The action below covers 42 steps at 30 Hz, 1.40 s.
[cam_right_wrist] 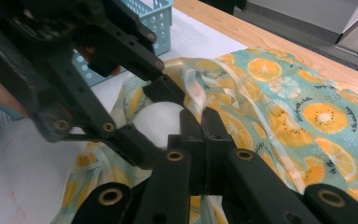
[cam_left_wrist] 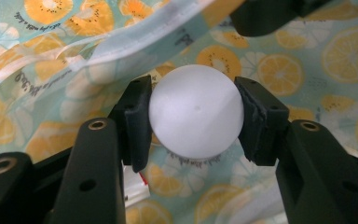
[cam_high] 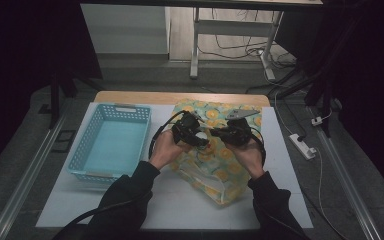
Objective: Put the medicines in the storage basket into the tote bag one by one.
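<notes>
From above, I have both grippers over the bag (cam_high: pixel 215 170) on the table, basket (cam_high: pixel 111 141) to its left. My left gripper (cam_high: pixel 192 134) is clamped on the ball (cam_left_wrist: pixel 196 111); its own view shows the ball squeezed between both pads, just over the bag's mouth. In the right gripper view, my right gripper (cam_right_wrist: pixel 200 122) is pinched together on the bag's rim, holding it open. I judge this the loading step: next, lower the ball inside and release.
</notes>
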Motion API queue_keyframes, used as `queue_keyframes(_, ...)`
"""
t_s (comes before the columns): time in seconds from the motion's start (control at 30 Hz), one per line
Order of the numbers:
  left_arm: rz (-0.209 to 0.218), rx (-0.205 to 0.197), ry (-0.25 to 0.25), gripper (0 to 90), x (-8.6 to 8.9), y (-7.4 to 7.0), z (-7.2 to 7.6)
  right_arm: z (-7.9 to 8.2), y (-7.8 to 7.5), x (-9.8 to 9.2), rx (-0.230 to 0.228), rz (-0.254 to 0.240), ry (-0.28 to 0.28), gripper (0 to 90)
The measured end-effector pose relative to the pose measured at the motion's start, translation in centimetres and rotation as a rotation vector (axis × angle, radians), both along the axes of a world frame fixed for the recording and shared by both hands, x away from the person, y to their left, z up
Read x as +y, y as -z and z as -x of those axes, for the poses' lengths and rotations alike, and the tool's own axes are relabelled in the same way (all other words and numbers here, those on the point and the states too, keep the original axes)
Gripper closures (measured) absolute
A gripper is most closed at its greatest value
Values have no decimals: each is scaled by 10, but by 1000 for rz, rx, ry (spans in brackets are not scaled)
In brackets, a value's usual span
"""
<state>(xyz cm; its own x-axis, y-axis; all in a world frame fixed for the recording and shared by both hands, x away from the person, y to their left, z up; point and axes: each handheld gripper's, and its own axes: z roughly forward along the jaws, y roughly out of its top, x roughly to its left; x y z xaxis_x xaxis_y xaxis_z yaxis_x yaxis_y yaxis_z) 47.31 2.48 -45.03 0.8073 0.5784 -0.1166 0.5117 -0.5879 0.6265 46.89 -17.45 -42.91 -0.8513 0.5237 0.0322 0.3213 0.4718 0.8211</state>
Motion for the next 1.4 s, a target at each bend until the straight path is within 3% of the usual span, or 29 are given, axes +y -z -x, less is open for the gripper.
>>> queue_keyframes(0.57, -51, -28, -17, 502, -15, 20, -14, -1, 2, 0, 0, 3, 3, 900)
queue_keyframes(0.83, -20, -41, -38, 485, -12, 22, -15, -2, 2, -1, 2, 2, 3, 900)
queue_keyframes(1.4, 71, 4, -26, 230, 8, 7, 4, -1, 3, 0, 4, 5, 0, 900)
